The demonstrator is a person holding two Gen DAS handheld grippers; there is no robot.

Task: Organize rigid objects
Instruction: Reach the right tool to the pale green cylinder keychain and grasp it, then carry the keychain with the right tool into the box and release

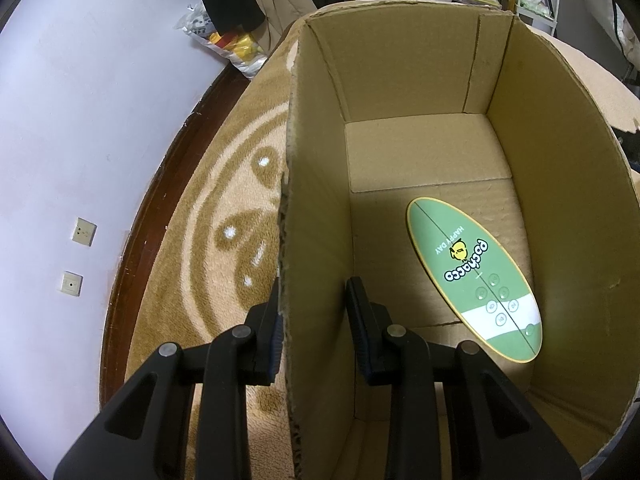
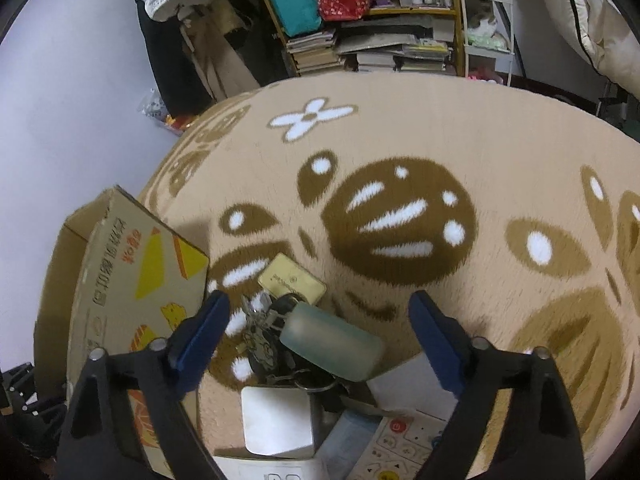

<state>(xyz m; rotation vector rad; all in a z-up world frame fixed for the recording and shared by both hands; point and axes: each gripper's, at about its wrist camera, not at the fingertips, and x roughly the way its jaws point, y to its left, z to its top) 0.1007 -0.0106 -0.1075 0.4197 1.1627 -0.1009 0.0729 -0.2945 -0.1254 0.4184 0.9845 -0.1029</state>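
Observation:
A cardboard box (image 1: 316, 240) stands open on the rug; a green oval Pochacco board (image 1: 472, 276) lies flat on its floor. My left gripper (image 1: 316, 312) straddles the box's left wall, one finger outside, one inside, pads close to the wall. In the right wrist view the box (image 2: 120, 280) stands at the left. My right gripper (image 2: 320, 316) is open above a pile: a frosted green case (image 2: 332, 340), a bunch of keys (image 2: 264, 336), a gold tin (image 2: 292, 282), a white box (image 2: 278, 420) and a remote control (image 2: 396, 444).
The tan patterned rug (image 2: 400, 140) covers the floor. Shelves with stacked books (image 2: 360, 52), bags and hanging clothes stand at the back. A plastic bag (image 1: 232, 48) lies by the white wall. Dark wooden floor trim (image 1: 160, 200) edges the rug.

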